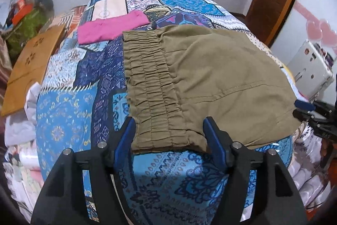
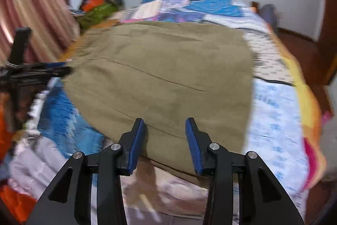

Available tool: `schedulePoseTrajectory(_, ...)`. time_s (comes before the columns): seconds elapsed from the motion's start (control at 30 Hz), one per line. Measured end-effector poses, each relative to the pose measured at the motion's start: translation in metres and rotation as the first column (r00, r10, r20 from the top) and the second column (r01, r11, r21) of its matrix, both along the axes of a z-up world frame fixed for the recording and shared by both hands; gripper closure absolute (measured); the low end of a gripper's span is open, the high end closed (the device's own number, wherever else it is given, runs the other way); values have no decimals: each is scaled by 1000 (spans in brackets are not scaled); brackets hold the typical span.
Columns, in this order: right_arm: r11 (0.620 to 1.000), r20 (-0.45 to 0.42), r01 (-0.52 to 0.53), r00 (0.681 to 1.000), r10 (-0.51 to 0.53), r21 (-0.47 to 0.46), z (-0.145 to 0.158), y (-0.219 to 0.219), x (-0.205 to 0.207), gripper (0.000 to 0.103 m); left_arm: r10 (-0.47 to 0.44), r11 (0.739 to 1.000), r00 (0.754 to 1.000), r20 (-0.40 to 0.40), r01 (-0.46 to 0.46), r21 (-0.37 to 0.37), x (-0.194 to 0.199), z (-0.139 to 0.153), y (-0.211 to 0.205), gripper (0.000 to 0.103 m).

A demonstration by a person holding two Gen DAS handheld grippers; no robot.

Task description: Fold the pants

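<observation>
I see the folded olive-khaki cotton pants (image 1: 200,81) lying flat on the bed with the blue patchwork-print bedspread (image 1: 63,119), their gathered elastic waistband (image 1: 151,85) on the left side of the bundle in the left wrist view. My left hand-held gripper (image 1: 169,134) has its blue-padded fingers (image 1: 124,136) spread wide, straddling the near end of that waistband without pinching it. My right hand-held gripper (image 2: 165,140) is also spread wide, its fingers over the near edge of the pants, nothing held between them; this view is blurred. A folded magenta cloth garment (image 1: 111,26) lies beyond the pants' waistband, apart from it. A flat tan wooden board (image 1: 31,64) rests off the bedspread's left edge, left of the pants.
</observation>
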State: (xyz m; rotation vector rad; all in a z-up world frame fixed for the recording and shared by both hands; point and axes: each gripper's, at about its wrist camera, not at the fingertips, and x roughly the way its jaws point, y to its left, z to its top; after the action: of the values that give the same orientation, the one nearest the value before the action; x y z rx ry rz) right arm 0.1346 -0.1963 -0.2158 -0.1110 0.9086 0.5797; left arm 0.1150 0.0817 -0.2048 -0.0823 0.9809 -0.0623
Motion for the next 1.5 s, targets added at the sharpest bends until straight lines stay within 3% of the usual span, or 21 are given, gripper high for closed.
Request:
schedulePoseTrajectory(0.17,991,-92,85,993,-76,100,-12,-41,4,57,23,999,1000,-10,-23,-39,-7,-6,6,35)
schedulePoseTrajectory(0.27,992,-50,127,991,-128,-5,-14,-45,2,57,29,998,1000,-11,-29,-48,-7,-8,7,34)
schedulePoseTrajectory(0.4,986,-120,160,981,-153,52,-20,-62,5,57,35,997,999,-23,-36,-64,-6,-7,9,33)
schedulePoseTrajectory(0.63,987,-64,162,985,-161,5,4,-65,2,54,26,999,999,29,-27,37,-10,25,7,34)
schedulePoseTrajectory(0.8,985,6,162,987,-162,51,30,-61,18,54,42,997,995,93,-47,53,6,53,16,33)
schedulePoseTrajectory(0.97,986,55,147,987,-151,79,48,-52,50,54,86,994,991,99,-92,64,52,62,31,34)
schedulePoseTrajectory(1.2,991,103,122,987,-127,47,54,-36,106,51,103,993,994,42,-105,50,109,44,44,34)
schedulePoseTrajectory(1.43,995,78,99,992,-101,25,34,-17,175,51,81,997,996,-36,-81,3,148,16,47,34)
schedulePoseTrajectory(1.5,996,61,92,994,-92,9,23,-11,196,51,70,995,996,-62,-74,-66,155,8,49,34)
